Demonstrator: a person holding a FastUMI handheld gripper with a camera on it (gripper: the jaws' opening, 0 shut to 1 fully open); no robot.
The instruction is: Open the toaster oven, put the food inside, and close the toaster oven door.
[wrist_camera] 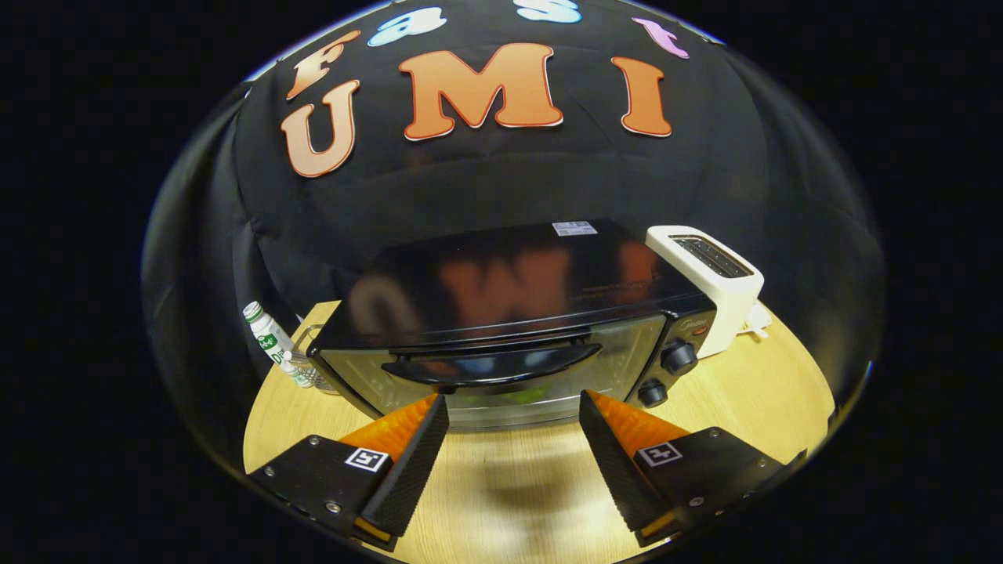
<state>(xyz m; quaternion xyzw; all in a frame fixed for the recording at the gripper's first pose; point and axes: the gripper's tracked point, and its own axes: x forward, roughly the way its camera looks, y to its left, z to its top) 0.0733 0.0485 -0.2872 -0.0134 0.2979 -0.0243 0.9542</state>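
Gripper view.

Item 1: toaster oven (513, 313). It is set on the wooden worktop (768, 392) with its front turned toward the tongs, so that the door can be reached head-on. The door (501, 376) is seen shut, upright against the body, with its long handle (492, 366) across the top of the glass. 2 knobs (666, 372) are placed on the panel at the right of the door. Something green is glimpsed low behind the glass; whether it is food cannot be told. No food is seen on the worktop. A shut door fits both an oven awaiting opening and one closed again with the food inside.

Item 2: pop-up toaster (721, 286). It is stood just beside the toaster oven's right side, toward the back of the worktop.

Item 3: bottle (274, 345). It is stood at the left of the toaster oven, near its front corner, with what is taken to be a clear glass (309, 368) against it.

Item 4: tongs (513, 411). The 2 fingers are held wide apart; nothing is held or touched. The tips are placed just short of the lower edge of the door, level with the glass, the handle lying beyond and above them.
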